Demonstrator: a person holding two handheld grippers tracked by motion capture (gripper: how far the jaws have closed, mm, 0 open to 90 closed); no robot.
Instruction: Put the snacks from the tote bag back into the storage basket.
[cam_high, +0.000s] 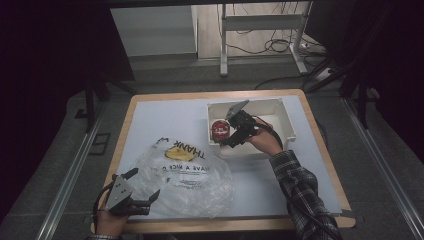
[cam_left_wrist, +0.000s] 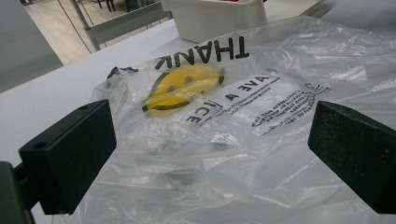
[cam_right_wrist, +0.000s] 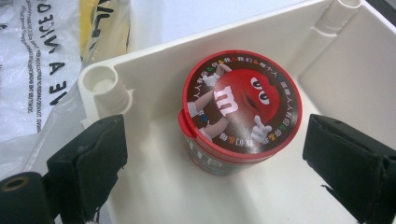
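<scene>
A round red candy tub (cam_high: 219, 129) (cam_right_wrist: 240, 109) with a cartoon lid stands upright in the left corner of a white plastic bin (cam_high: 282, 106) (cam_right_wrist: 336, 65). My right gripper (cam_high: 226, 136) (cam_right_wrist: 219, 161) reaches into the bin with its jaws open on either side of the tub, a gap showing on both sides. A crumpled clear plastic bag (cam_high: 187, 182) (cam_left_wrist: 280, 84) with a yellow smiley and black print lies on the table's near left. My left gripper (cam_high: 144, 183) (cam_left_wrist: 212, 154) rests open at the bag's near-left edge, nothing pressed between its pads.
The white-topped table (cam_high: 165, 115) has a wooden rim. The bin (cam_left_wrist: 215, 18) sits at the back right, just beyond the bag. A metal desk frame (cam_high: 260, 22) and cables stand on the floor behind the table.
</scene>
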